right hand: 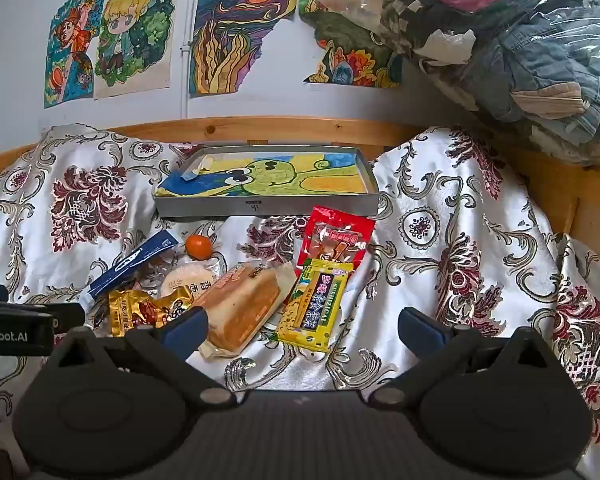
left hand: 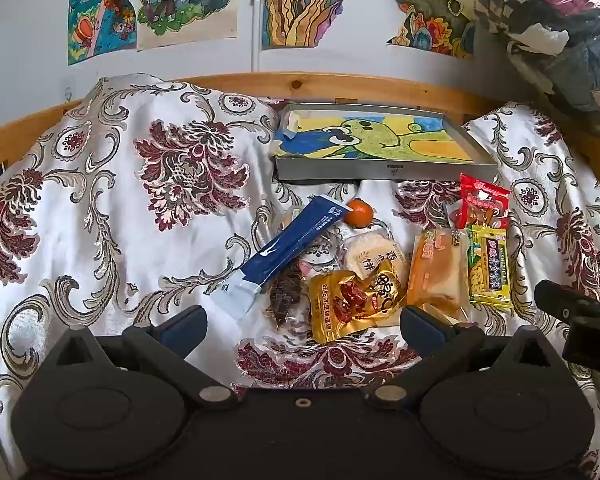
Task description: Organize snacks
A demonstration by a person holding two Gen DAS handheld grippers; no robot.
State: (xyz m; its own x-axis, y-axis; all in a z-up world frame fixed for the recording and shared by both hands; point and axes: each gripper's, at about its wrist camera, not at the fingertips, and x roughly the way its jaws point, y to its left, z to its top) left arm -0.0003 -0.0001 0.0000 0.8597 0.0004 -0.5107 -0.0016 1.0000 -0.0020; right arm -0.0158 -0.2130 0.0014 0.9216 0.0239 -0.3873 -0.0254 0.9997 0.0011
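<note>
Snacks lie in a loose pile on a flowered bedcover: a blue stick pack (left hand: 288,246) (right hand: 134,262), a small orange (left hand: 359,213) (right hand: 198,247), a round white cake pack (left hand: 374,254), a gold foil pouch (left hand: 354,300) (right hand: 140,310), an orange bread pack (left hand: 438,270) (right hand: 244,304), a yellow bar (left hand: 490,266) (right hand: 318,306) and a red sachet (left hand: 483,202) (right hand: 336,236). Behind them sits a shallow grey tray (left hand: 384,170) (right hand: 266,206) lined with a frog drawing. My left gripper (left hand: 302,326) hangs open just short of the gold pouch. My right gripper (right hand: 302,326) is open near the bread and the yellow bar, holding nothing.
A wooden bed rail (left hand: 340,84) (right hand: 300,128) runs behind the tray, with drawings taped on the wall above. A clear bag of clothes (right hand: 520,48) bulges at the upper right. Raised folds of the bedcover (left hand: 120,184) (right hand: 480,220) flank the snacks.
</note>
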